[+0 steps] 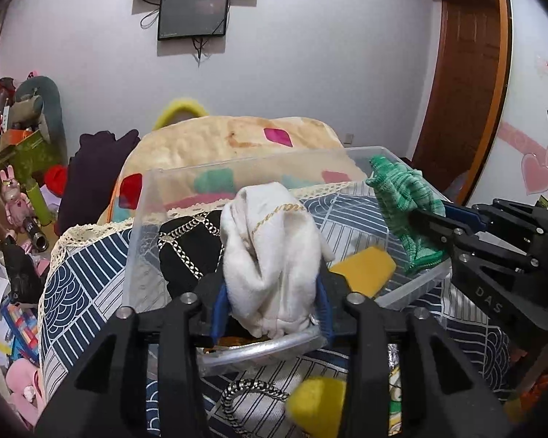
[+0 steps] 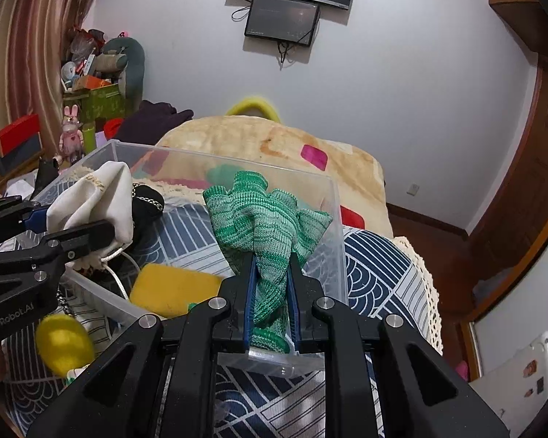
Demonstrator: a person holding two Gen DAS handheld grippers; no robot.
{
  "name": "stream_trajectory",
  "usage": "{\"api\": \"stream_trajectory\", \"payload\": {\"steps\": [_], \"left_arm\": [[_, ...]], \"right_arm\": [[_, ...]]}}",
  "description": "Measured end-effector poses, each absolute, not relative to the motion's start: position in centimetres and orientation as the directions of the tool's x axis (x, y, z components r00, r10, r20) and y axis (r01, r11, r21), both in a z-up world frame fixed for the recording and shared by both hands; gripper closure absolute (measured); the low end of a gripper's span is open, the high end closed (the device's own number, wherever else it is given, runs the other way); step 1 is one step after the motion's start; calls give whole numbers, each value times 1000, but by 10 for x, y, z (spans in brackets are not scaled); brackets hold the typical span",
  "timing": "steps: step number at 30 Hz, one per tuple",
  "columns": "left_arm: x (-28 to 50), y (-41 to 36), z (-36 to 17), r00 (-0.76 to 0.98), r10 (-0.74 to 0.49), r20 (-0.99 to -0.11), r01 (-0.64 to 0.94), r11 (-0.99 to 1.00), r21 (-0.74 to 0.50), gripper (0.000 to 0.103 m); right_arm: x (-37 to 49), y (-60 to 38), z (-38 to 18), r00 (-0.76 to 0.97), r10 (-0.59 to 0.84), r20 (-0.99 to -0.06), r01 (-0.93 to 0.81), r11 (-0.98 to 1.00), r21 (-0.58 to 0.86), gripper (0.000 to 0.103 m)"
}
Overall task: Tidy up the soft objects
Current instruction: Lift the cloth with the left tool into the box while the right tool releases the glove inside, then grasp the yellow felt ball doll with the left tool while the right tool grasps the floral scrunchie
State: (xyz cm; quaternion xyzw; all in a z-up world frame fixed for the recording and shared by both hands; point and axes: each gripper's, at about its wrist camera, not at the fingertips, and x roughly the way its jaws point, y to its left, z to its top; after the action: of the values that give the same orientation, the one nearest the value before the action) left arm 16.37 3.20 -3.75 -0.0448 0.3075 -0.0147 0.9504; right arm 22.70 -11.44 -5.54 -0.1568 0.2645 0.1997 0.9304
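My left gripper (image 1: pixel 270 314) is shut on a white cloth pouch (image 1: pixel 270 248) and holds it over the near side of a clear plastic bin (image 1: pixel 237 168). My right gripper (image 2: pixel 272 310) is shut on a green knitted cloth (image 2: pixel 266 226) and holds it above the bin's right end (image 2: pixel 332 219). Inside the bin lie a black pouch with a chain (image 1: pixel 190 248) and a yellow sponge (image 1: pixel 361 266). The white pouch (image 2: pixel 95 204) and the left gripper (image 2: pixel 54 241) also show at the left of the right wrist view.
The bin stands on a blue-and-white patterned cloth (image 1: pixel 80 292). A yellow soft ball (image 1: pixel 318 408) and a metal chain (image 1: pixel 244 394) lie in front of the bin. A beige blanket (image 1: pixel 237 138) is piled behind. Clutter and toys (image 1: pixel 22 138) fill the left.
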Motion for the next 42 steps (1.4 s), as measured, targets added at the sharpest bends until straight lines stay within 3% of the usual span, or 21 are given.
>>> {"api": "stream_trajectory", "payload": {"steps": [3,6,11,17,25,27,42], "left_arm": [[161,36,-36,808,-69,-586,-5,992,-123,49],[156,38,-33,812,-74,-579,-7,991,-135,48],[142,39,-24,819,-74,-568,-4,991,-136,46],[117,38,-7,850,-79,-520,5,990,-141,36],[83,41,18,887,-74,-456,5,988,-151,30],[74,42,19,892,-76,-445,6,988,-157,30],[58,35,-34,843,-120,-524,8,977,-211,32]], "right_arm": [[227,-116,-54,775,292,-560,-457,871,-179,80],[222,-118,-50,776,301,-554,-460,871,-171,66],[214,-120,-45,790,307,-531,-459,870,-178,63],[198,-124,-30,816,334,-471,-457,872,-173,47],[175,-134,-11,831,391,-396,-473,871,-131,46],[169,-136,-12,822,414,-391,-487,867,-106,41],[149,-128,-65,738,458,-495,-545,838,-39,41]]}}
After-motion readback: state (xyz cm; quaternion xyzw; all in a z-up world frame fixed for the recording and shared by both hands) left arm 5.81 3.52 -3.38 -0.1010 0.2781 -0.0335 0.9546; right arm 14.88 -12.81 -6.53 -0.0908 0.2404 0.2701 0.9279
